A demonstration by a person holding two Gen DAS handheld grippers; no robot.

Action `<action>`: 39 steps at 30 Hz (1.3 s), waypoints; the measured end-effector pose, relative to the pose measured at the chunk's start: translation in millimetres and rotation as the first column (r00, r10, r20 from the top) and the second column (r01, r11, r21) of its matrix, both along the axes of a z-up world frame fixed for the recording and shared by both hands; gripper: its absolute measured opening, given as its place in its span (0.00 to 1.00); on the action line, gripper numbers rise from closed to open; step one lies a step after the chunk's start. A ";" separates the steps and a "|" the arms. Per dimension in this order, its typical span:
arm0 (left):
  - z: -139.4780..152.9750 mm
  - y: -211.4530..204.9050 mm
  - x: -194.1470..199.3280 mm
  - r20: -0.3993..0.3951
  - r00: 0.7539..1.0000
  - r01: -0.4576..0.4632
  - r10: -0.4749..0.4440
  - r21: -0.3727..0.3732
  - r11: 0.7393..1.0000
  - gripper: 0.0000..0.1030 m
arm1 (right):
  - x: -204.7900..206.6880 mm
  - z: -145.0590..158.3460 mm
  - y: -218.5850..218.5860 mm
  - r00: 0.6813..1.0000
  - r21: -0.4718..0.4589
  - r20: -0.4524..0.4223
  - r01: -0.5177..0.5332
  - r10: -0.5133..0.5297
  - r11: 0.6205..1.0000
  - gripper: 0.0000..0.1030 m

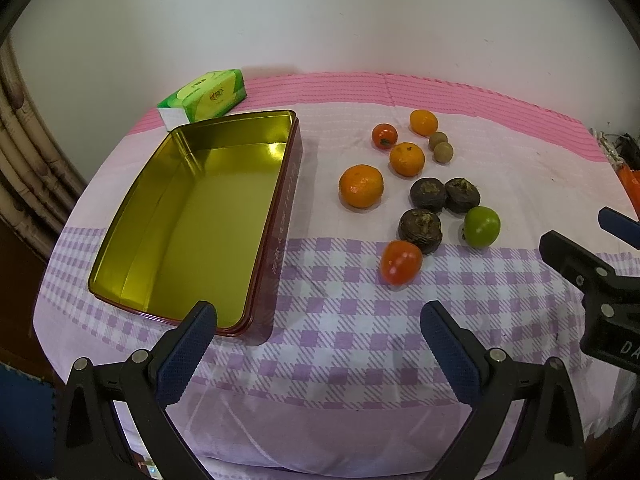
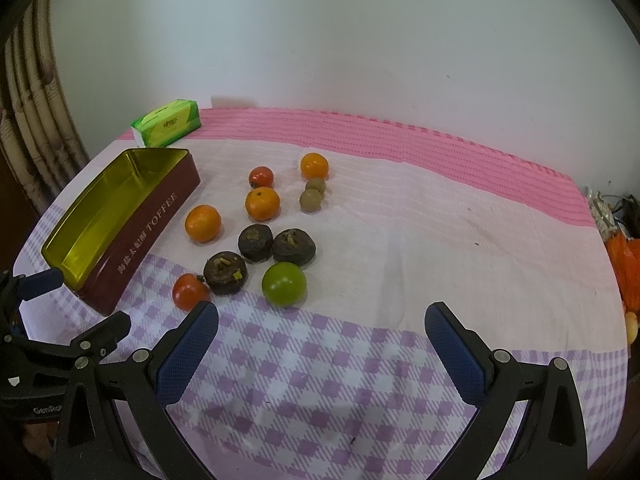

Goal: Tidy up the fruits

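An open maroon tin (image 1: 280, 216) (image 2: 132, 232) with a gold inside lies empty on the left of the table. To its right sit loose fruits: three oranges, the nearest one (image 1: 361, 186) (image 2: 203, 223); two red tomatoes (image 1: 401, 261) (image 2: 189, 291); three dark brown fruits (image 1: 420, 230) (image 2: 225, 272); a green fruit (image 1: 482, 226) (image 2: 284, 284); two small tan fruits (image 1: 441, 147) (image 2: 311, 200). My left gripper (image 1: 318, 318) hovers open before the tin's near corner. My right gripper (image 2: 322, 320) stands open just short of the green fruit. Neither holds anything.
A green tissue pack (image 1: 204, 98) (image 2: 167, 123) lies behind the tin by the white wall. A pink and purple checked cloth (image 1: 360, 336) (image 2: 360, 360) covers the table. Curtains hang at the left. Orange clutter (image 2: 626, 264) sits past the right edge.
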State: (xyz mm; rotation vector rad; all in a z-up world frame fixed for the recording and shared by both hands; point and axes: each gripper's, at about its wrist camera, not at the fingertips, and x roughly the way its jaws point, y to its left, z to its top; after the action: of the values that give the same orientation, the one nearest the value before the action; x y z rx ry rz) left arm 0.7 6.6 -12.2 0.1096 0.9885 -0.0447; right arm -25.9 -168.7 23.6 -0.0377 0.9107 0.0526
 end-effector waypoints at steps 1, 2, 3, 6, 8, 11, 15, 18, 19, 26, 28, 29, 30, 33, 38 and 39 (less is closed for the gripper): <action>-0.4 -0.1 0.0 -0.001 1.000 0.000 0.000 0.002 1.000 0.98 | 0.4 0.0 -0.9 1.000 0.000 0.000 0.003 -0.003 1.000 0.99; -0.5 -0.4 0.1 -0.003 1.000 0.001 -0.001 0.001 1.000 0.98 | 1.0 -0.3 -2.1 1.000 0.003 -0.002 0.007 -0.007 1.000 0.99; -0.9 -1.0 0.2 -0.005 1.000 0.003 -0.003 0.000 1.000 0.98 | 1.0 -0.8 -3.1 1.000 0.005 -0.004 0.010 -0.010 1.000 0.99; -2.1 -2.8 1.1 -0.010 1.000 0.007 -0.007 -0.003 1.000 0.98 | 3.3 -2.3 -6.7 1.000 0.010 -0.011 0.021 -0.021 1.000 0.99; -3.1 -3.7 2.0 -0.014 1.000 0.013 -0.013 -0.006 1.000 0.98 | 4.3 -3.7 -9.4 0.999 0.013 -0.015 0.028 -0.028 1.000 0.99; -5.9 -5.8 4.9 -0.026 0.999 0.025 -0.026 -0.015 1.000 0.97 | 5.5 -4.6 -13.8 0.999 0.013 -0.020 0.042 -0.042 0.999 0.99; -10.0 -14.1 10.3 -0.043 0.997 0.060 -0.061 -0.021 0.998 0.89 | 7.7 -4.2 -22.5 0.997 0.022 -0.023 0.070 -0.070 0.997 0.99; -13.7 -23.5 14.2 -0.050 0.993 0.107 -0.108 -0.017 0.994 0.85 | 9.2 -4.5 -29.3 0.996 0.032 -0.029 0.089 -0.088 0.996 0.99; -15.4 -26.7 16.2 -0.054 0.991 0.120 -0.121 -0.014 0.993 0.84 | 9.7 -4.6 -31.3 0.995 0.033 -0.029 0.096 -0.095 0.995 0.99; -28.8 -42.7 35.5 -0.099 0.978 0.179 -0.183 -0.043 0.983 0.60 | 13.2 -9.9 -37.2 0.993 0.046 -0.051 0.111 -0.109 0.993 0.99; -33.7 -45.6 42.7 -0.115 0.975 0.183 -0.188 -0.055 0.982 0.56 | 14.0 -11.4 -37.2 0.993 0.049 -0.057 0.110 -0.107 0.993 0.99; -36.7 -47.0 46.7 -0.127 0.973 0.186 -0.193 -0.062 0.980 0.54 | 13.5 -12.0 -37.5 0.993 0.049 -0.058 0.110 -0.107 0.993 0.99; -38.7 -47.9 49.6 -0.133 0.972 0.188 -0.196 -0.066 0.980 0.53 | 13.7 -12.4 -37.3 0.993 0.049 -0.060 0.109 -0.106 0.993 0.99; -44.1 -50.8 56.1 -0.147 0.969 0.192 -0.201 -0.073 0.979 0.44 | 14.4 -14.1 -37.6 0.993 0.047 -0.062 0.108 -0.105 0.993 0.99; -52.1 -52.3 63.2 -0.173 0.964 0.189 -0.202 -0.091 0.978 0.39 | 14.9 -17.5 -39.0 0.991 0.051 -0.071 0.113 -0.109 0.992 0.99; -53.0 -52.8 63.9 -0.173 0.964 0.189 -0.203 -0.090 0.978 0.39 | 15.2 -18.4 -39.0 0.991 0.050 -0.074 0.113 -0.110 0.992 0.99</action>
State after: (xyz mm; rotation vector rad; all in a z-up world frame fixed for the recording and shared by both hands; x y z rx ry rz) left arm 64.6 -46.2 -65.1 0.1378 1.1544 -0.2767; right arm -10.7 -207.8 5.2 0.0662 0.9808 -0.0255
